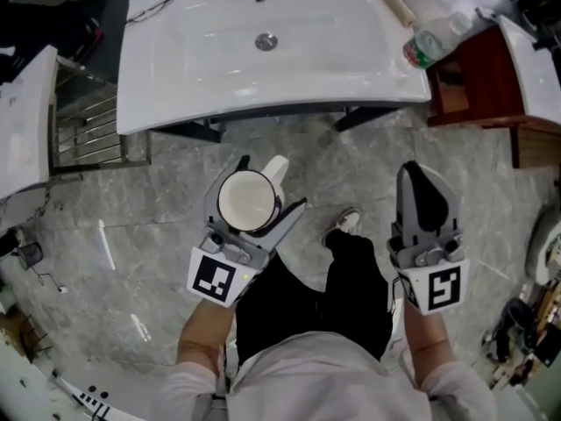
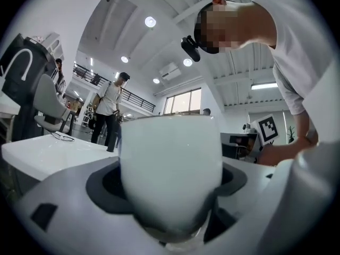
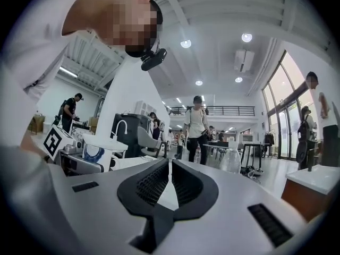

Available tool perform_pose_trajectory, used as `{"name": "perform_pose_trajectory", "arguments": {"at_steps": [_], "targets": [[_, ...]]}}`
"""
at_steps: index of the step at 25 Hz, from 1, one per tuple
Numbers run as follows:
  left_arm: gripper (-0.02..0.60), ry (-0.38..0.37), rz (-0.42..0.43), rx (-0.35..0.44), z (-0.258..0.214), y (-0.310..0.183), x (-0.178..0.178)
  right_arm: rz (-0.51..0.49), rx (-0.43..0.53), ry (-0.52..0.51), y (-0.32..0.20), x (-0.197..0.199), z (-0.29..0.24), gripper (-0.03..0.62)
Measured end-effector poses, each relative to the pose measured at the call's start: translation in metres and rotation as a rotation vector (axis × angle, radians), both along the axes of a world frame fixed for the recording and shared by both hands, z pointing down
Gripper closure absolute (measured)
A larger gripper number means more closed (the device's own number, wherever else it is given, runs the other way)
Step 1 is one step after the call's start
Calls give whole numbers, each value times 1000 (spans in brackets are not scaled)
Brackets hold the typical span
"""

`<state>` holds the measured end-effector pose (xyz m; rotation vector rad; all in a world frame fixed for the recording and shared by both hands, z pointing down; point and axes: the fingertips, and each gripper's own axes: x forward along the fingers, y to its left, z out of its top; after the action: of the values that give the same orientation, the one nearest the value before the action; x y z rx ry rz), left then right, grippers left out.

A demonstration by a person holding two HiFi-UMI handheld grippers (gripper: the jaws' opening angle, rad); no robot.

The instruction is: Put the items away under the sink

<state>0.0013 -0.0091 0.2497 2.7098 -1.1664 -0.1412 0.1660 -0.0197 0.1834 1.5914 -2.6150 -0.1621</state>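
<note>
- The left gripper (image 1: 263, 191) holds a white mug (image 1: 248, 202) between its fingers (image 2: 64, 195). The mug is upright, mouth up, above the grey floor (image 1: 131, 235), on the near side of the sink (image 1: 202, 68).
- The right gripper (image 1: 421, 178), further right, has its fingers (image 3: 154, 182) pressed together with nothing between them.
- A plastic bottle (image 1: 436, 40) lies at the sink's right edge.

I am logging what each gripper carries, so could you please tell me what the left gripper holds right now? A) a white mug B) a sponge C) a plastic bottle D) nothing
A: the white mug stands upright between the jaws of the left gripper, which close on its sides in the left gripper view.
</note>
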Motion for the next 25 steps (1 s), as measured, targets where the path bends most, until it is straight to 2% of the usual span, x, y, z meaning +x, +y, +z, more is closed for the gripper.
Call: {"name": "perform_pose_trajectory", "arguments": {"at_steps": [4,9,14,25], "targets": [[173,-72,24,2,59,-5,11,-5,3,4,-3,5,44,551],[173,-110,15,-1,126,-26,19,-6,15,11,-6,8,97,551],[173,-98,-10,-12,182,-45,23,-13,9,-10,-8,2,143,551],[173,-162,-62,45,267,-96,23,-43,-6,-13,-36,-4,229,551]]}}
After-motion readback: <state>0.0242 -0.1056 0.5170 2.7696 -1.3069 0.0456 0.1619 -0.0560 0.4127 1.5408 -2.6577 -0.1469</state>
